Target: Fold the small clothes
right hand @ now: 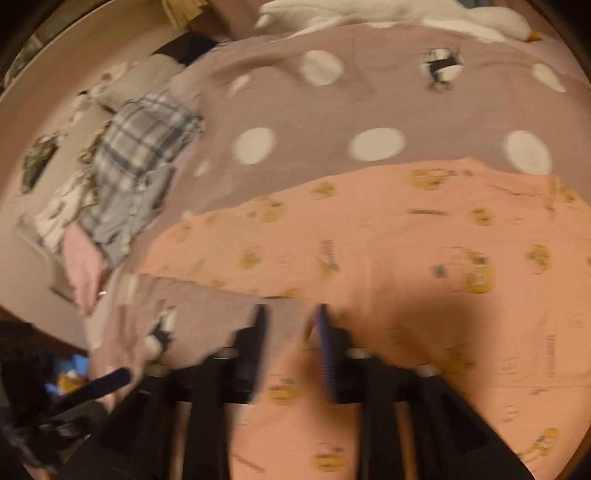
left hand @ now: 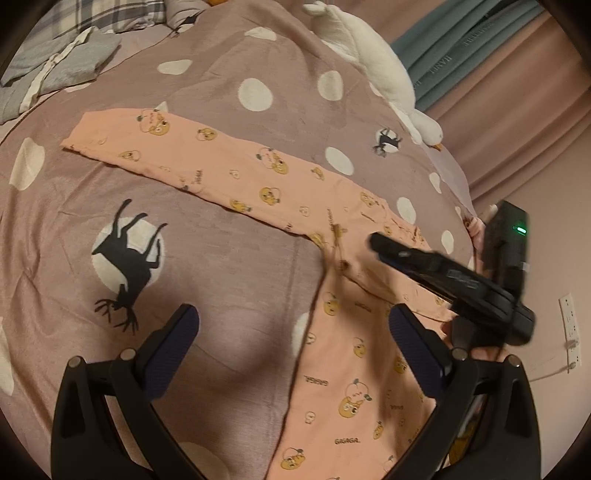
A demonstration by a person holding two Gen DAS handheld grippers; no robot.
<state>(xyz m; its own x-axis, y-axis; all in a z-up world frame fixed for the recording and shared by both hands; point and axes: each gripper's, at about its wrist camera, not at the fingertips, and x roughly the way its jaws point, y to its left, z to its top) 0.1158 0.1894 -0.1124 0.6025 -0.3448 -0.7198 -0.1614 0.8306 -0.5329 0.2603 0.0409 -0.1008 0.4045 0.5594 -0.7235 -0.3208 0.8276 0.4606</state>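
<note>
Around the work area there is plenty lying about: a white plush goose (left hand: 373,62) stretches along the far edge of the bed, a crumpled grey garment (left hand: 62,66) sits at the far left corner with a plaid pillow (left hand: 107,14) behind it, and teal curtains (left hand: 469,40) hang beside pale pink ones on the right. A white wall socket (left hand: 570,328) shows low on the wall. The mauve duvet (left hand: 221,277) underneath is soft and faintly creased, dotted with cream circles and black deer silhouettes. Across it lies the peach pyjama trousers (left hand: 266,181), thin cotton printed with small yellow cartoon faces and lettering, one leg flat and running out to the far left, the other leg coming straight toward the camera, the two meeting at the crotch in the middle. The left gripper (left hand: 293,325) hovers spread wide over the inner edge of the near leg, its blue textured pads clear of the cloth. The right gripper (left hand: 376,243) reaches in from the right above the crotch; its own view is heavily blurred, showing its fingers (right hand: 325,332) parted with a gap over the cloth's edge, nothing visibly pinched between them.
</note>
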